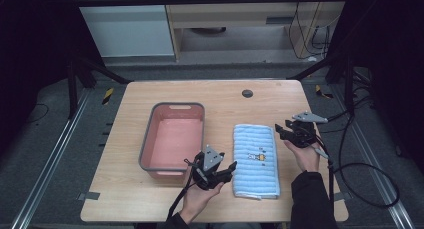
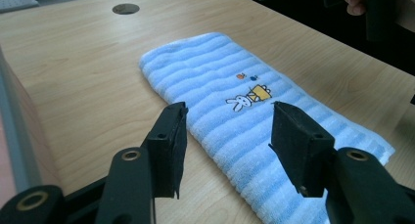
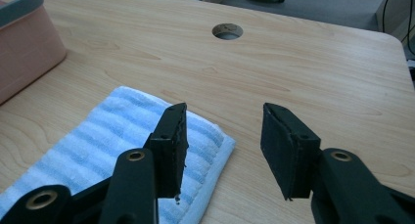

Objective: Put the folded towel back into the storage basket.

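1. High view is showing a light wooden table point(image 1: 150, 199) taking up the middle of the scene, with a round cable hole point(image 1: 247, 93) sitting near its far edge.
2. A pink basin point(image 1: 172, 139) with a grey rim is resting on the left half of the table, its inside looking bare.
3. A folded towel point(image 1: 256, 160) with blue and white stripes is lying flat just right of the basin and apart from it, its long side running from near to far; a small rabbit print point(image 2: 240, 102) is facing up near its middle.
4. The person's forearms are coming in from the bottom edge, the right one in a dark sleeve point(image 1: 311, 201).
5. The left gripper point(image 1: 226, 171) is hovering at the near left corner of the towel, between the basin's near end and the towel; in the left gripper view point(image 2: 225, 136) its jaws are standing spread wide above the cloth, with nothing between them.
6. The right gripper point(image 1: 281, 130) is hovering at the towel's far right corner; in the right gripper view point(image 3: 222, 136) its jaws are gaping apart and bare, one over the towel's corner and the other over bare wood.
7. A black cable point(image 1: 360, 164) is trailing from the right gripper off the table's right side.
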The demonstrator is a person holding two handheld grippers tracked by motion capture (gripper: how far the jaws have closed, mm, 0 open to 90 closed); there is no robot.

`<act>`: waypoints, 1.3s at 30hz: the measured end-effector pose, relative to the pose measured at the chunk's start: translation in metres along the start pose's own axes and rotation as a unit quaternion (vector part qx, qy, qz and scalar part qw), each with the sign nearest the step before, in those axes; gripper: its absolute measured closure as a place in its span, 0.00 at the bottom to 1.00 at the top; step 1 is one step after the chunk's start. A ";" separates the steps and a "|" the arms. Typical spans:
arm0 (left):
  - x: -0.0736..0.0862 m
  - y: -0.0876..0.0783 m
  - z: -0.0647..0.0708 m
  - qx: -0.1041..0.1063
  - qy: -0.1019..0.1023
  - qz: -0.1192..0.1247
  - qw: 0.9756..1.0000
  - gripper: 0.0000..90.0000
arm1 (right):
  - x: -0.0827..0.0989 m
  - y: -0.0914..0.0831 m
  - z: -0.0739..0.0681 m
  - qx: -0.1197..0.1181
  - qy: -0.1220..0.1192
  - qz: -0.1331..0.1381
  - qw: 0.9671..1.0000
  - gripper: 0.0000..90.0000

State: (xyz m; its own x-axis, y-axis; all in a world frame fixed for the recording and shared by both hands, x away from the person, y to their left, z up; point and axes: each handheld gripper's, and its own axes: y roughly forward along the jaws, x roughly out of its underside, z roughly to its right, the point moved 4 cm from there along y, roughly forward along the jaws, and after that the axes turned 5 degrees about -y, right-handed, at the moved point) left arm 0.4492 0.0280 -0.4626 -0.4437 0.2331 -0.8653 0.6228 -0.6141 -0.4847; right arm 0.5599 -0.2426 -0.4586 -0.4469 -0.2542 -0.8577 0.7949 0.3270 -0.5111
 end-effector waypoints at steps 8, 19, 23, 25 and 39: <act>0.013 0.011 0.007 -0.002 0.008 -0.016 1.000 0.53 | 0.007 0.012 -0.002 -0.004 -0.001 -0.011 1.000 0.59; 0.035 0.030 0.015 0.000 -0.002 -0.045 0.999 0.56 | 0.018 0.031 -0.009 -0.017 -0.005 -0.035 0.999 0.58; 0.039 0.034 0.016 0.001 -0.004 -0.053 0.999 0.56 | 0.023 0.036 -0.009 -0.018 -0.003 -0.043 0.999 0.58; 0.042 0.036 0.016 0.001 -0.004 -0.058 0.998 0.56 | 0.026 0.039 -0.010 -0.021 -0.001 -0.048 0.999 0.58; 0.057 0.046 0.020 0.004 -0.011 -0.078 0.997 0.59 | 0.039 0.052 -0.013 -0.032 0.001 -0.072 0.997 0.58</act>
State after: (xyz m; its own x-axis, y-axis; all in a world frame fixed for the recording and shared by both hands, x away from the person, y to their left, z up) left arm 0.4391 -0.0019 -0.5317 -0.5490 0.3083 -0.7769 0.5411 -0.5773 -0.6115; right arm 0.5782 -0.2233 -0.5188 -0.5560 -0.3011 -0.7748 0.6945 0.3438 -0.6320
